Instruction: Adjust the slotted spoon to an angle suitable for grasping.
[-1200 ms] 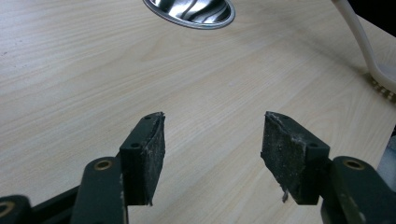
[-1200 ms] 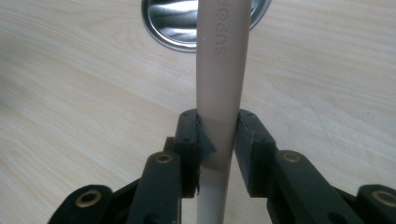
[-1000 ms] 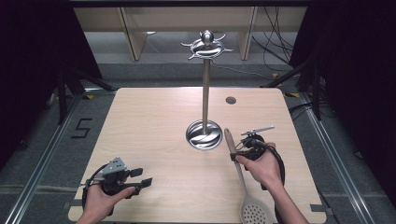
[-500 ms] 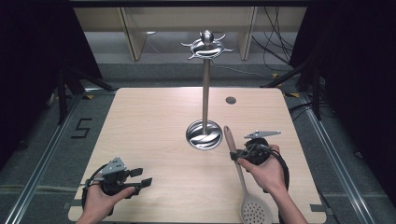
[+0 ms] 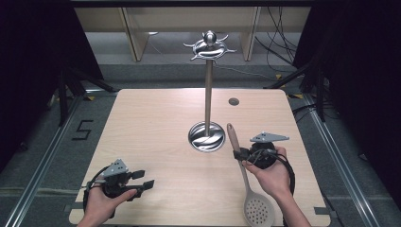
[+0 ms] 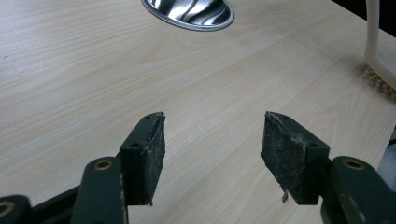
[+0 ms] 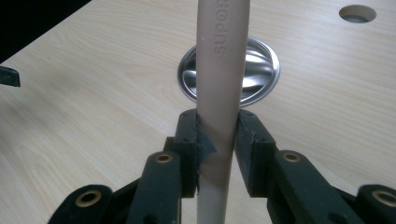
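A beige slotted spoon (image 5: pixel 246 184) lies lengthwise toward me, with its perforated head (image 5: pixel 258 211) near the table's front edge and its handle tip toward the stand. My right gripper (image 5: pixel 242 155) is shut on the handle (image 7: pixel 219 70), and the pads (image 7: pixel 246 140) press on both sides of it. In the left gripper view the spoon head (image 6: pixel 376 42) hangs slightly above the wood and casts a dotted shadow. A metal utensil stand with a round base (image 5: pixel 206 137) and a hooked top (image 5: pixel 208 47) stands mid-table. My left gripper (image 5: pixel 142 179) rests open at the front left with nothing between its fingers (image 6: pixel 147 149).
The light wooden table (image 5: pixel 151 123) has a round cable hole (image 5: pixel 233 101) at the back right. Shelving and cables lie on the floor beyond the far edge. The stand's base (image 7: pixel 261 70) lies just past the right jaws.
The right hand has shifted slightly to the right and rolled a little, with the spoon still gripped. The left gripper has stayed put.
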`<state>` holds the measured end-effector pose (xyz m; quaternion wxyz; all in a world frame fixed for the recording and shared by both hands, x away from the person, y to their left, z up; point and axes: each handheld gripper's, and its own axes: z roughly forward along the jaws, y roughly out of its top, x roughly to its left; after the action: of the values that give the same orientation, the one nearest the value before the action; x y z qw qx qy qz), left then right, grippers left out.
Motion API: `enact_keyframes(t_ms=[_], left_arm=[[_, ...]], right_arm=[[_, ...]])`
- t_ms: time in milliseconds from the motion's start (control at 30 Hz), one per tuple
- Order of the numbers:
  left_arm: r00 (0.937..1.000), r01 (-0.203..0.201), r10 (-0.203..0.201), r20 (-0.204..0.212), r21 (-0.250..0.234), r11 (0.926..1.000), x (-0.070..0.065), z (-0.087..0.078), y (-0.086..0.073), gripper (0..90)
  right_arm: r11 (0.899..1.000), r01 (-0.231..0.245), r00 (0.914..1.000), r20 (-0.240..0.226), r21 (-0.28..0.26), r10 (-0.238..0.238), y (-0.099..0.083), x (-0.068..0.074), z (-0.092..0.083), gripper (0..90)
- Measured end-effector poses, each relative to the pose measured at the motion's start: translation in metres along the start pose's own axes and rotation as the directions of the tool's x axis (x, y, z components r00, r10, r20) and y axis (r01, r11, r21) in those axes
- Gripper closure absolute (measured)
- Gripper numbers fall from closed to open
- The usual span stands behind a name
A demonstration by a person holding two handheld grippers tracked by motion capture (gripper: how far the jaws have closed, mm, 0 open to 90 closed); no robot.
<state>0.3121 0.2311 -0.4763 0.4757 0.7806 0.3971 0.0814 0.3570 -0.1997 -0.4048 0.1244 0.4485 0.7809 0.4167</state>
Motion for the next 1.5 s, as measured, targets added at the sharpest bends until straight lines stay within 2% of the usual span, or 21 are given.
enact_keyframes(t_ms=[133,233,333,367,500,533,567,600,667,700,733,767,833,1000,1067,1167,1200,1267,1300,1400,1500], left_arm=[[1.0,-0.002,0.002,0.005,-0.008,1.0,0.0,0.0,0.0,38.8],[1.0,-0.001,0.001,-0.001,0.0,1.0,0.0,0.0,0.0,38.8],[1.0,0.002,-0.002,-0.003,-0.003,1.0,0.0,0.0,0.0,38.8],[1.0,0.001,-0.001,-0.003,-0.002,1.0,0.0,0.0,0.0,38.8],[1.0,0.002,-0.002,-0.003,-0.003,1.0,0.0,0.0,0.0,38.8],[1.0,0.002,-0.002,-0.003,-0.005,1.0,0.0,0.0,0.0,38.8],[1.0,0.006,-0.006,0.0,-0.009,0.9999,0.0,0.0,0.0,38.8],[1.0,0.002,-0.002,0.0,-0.005,1.0,0.0,0.0,0.0,38.8],[1.0,0.002,-0.002,0.001,-0.005,1.0,0.0,0.0,0.0,38.8],[1.0,0.002,-0.002,-0.002,-0.006,1.0,0.0,0.0,0.0,38.8],[1.0,0.002,-0.002,-0.002,-0.006,1.0,0.0,0.0,0.0,38.8],[1.0,0.002,-0.002,-0.001,-0.005,1.0,0.0,0.0,0.0,38.8],[1.0,0.006,-0.006,0.0,-0.009,0.9999,0.0,0.0,0.0,38.8],[1.0,0.004,-0.004,0.001,-0.007,1.0,0.0,0.0,0.0,38.8],[1.0,0.002,-0.002,0.008,-0.009,1.0,0.001,0.0,0.001,38.8],[0.9999,0.005,-0.005,0.012,-0.013,0.9999,0.001,0.001,0.001,38.8],[0.9999,-0.003,0.003,0.011,0.003,1.0,0.002,0.002,0.001,38.8],[1.0,0.005,-0.005,0.006,-0.004,1.0,0.001,0.002,0.001,38.8],[1.0,0.005,-0.005,0.006,-0.012,0.9999,0.002,0.003,0.001,38.8],[0.9999,0.01,-0.01,0.006,-0.01,0.9999,0.002,0.002,0.002,38.8],[0.9998,0.018,-0.018,0.003,-0.009,0.9998,0.002,0.003,0.001,38.8]], right_arm=[[1.0,0.02,0.9997,0.017,-0.015,-0.019,0.0,0.001,-0.002,72.2],[1.0,-0.003,1.0,0.001,-0.026,0.003,0.0,0.004,-0.002,72.2],[0.998,0.034,0.9994,0.0,-0.058,-0.034,0.002,0.003,-0.004,72.3],[0.998,0.017,0.9998,-0.006,-0.052,-0.017,0.002,0.005,-0.004,72.2],[0.996,0.038,0.9993,-0.001,-0.081,-0.038,0.002,0.003,-0.005,72.2],[0.996,0.03,0.9993,-0.019,-0.079,-0.031,0.001,0.004,-0.005,72.2],[0.994,0.035,0.9994,-0.006,-0.106,-0.035,0.0,0.004,-0.005,72.2],[0.992,0.071,0.9975,0.005,-0.109,-0.07,0.0,0.002,-0.005,72.2],[0.991,0.064,0.9979,-0.003,-0.115,-0.065,0.0,0.004,-0.006,72.2],[0.987,0.091,0.9959,0.007,-0.13,-0.091,0.001,0.003,-0.006,72.2],[0.987,0.091,0.9959,0.007,-0.13,-0.091,0.001,0.003,-0.006,72.2],[0.99,0.061,0.9977,-0.023,-0.129,-0.065,0.001,0.005,-0.006,72.2],[0.982,0.096,0.9952,-0.001,-0.161,-0.098,0.0,0.004,-0.005,72.2],[0.98,0.085,0.9956,-0.022,-0.178,-0.091,0.0,0.003,-0.007,72.2],[0.971,0.102,0.9926,-0.042,-0.218,-0.114,0.0,-0.001,-0.007,72.2],[0.973,0.084,0.9948,-0.039,-0.213,-0.094,-0.001,-0.002,-0.009,72.2],[0.969,0.081,0.9947,-0.042,-0.233,-0.094,-0.001,-0.003,-0.01,72.2],[0.967,0.079,0.9947,-0.044,-0.243,-0.093,-0.001,-0.003,-0.011,72.2],[0.962,0.102,0.9928,-0.034,-0.254,-0.115,-0.001,-0.005,-0.012,72.2],[0.965,0.066,0.995,-0.055,-0.253,-0.083,-0.001,-0.004,-0.013,72.2],[0.964,0.067,0.9955,-0.047,-0.258,-0.082,-0.001,-0.004,-0.014,72.2]])
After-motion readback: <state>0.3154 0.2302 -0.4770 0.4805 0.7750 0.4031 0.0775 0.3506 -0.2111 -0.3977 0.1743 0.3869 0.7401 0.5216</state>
